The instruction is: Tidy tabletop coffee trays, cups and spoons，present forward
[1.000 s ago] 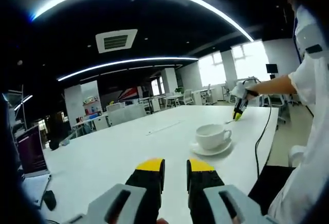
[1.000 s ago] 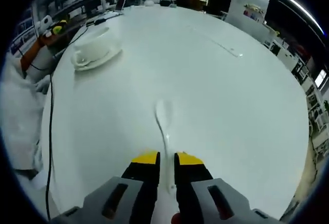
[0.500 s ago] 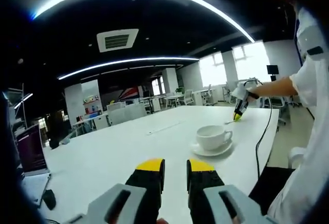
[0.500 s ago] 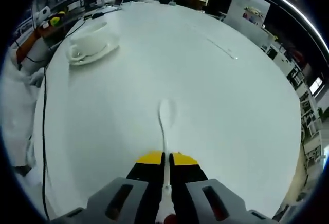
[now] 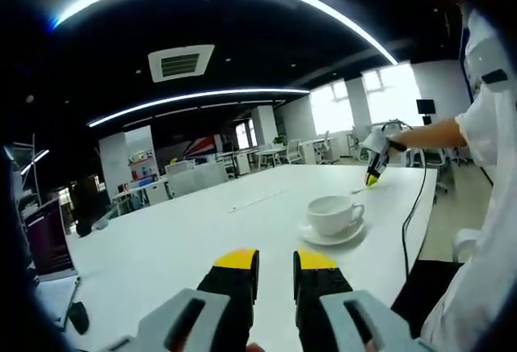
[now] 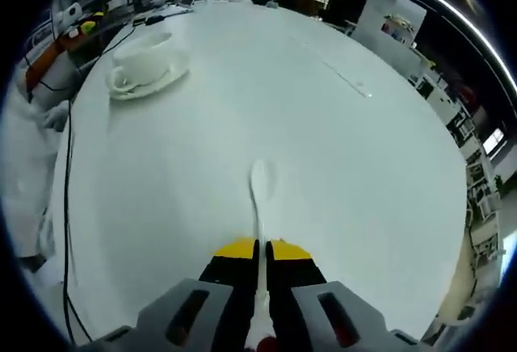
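Note:
A white cup (image 5: 335, 213) stands on its saucer (image 5: 333, 235) on the white table, ahead and right of my left gripper (image 5: 275, 261), whose yellow-tipped jaws stand a little apart with nothing between them. Beyond the cup, a person's hand holds my right gripper (image 5: 373, 176) at the table's far edge. In the right gripper view, my right gripper (image 6: 260, 249) is shut on the handle of a white spoon (image 6: 259, 181), whose bowl lies forward on the table. The cup (image 6: 144, 55) and saucer (image 6: 153, 84) sit at the upper left there.
A black cable (image 6: 66, 207) trails along the table's edge near a white sleeve (image 5: 485, 126). A laptop (image 5: 47, 240) and a small dark object (image 5: 77, 313) sit at the left. A thin strip (image 6: 346, 79) lies mid-table. Office desks and chairs stand behind.
One second ago the right jaws stood apart around the spoon handle; they have since shut on it. The left gripper, cup and saucer have not moved.

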Demonstrator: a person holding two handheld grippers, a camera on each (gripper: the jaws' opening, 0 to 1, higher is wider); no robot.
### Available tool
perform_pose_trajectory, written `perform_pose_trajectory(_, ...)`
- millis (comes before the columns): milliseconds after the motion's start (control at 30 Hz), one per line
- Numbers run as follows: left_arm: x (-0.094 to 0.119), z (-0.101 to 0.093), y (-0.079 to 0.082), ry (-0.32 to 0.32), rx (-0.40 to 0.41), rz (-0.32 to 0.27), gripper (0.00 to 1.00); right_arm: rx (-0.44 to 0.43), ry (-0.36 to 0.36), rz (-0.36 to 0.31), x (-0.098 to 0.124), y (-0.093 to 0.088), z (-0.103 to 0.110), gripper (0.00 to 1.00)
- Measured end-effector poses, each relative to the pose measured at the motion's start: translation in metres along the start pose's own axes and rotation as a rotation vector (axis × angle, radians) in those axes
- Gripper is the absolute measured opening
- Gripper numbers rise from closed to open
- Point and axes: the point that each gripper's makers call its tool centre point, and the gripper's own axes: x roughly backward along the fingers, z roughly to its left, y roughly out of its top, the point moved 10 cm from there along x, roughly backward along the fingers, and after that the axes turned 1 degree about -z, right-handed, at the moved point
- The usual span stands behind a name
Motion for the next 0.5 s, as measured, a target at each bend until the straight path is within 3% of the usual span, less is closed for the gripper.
perform_pose_trajectory(500,0.0,0.0,-0.003,-0.004,0.003,0.001,0.19,0.12,-0.036,0.014,0.019,0.028,0.001,0.05)
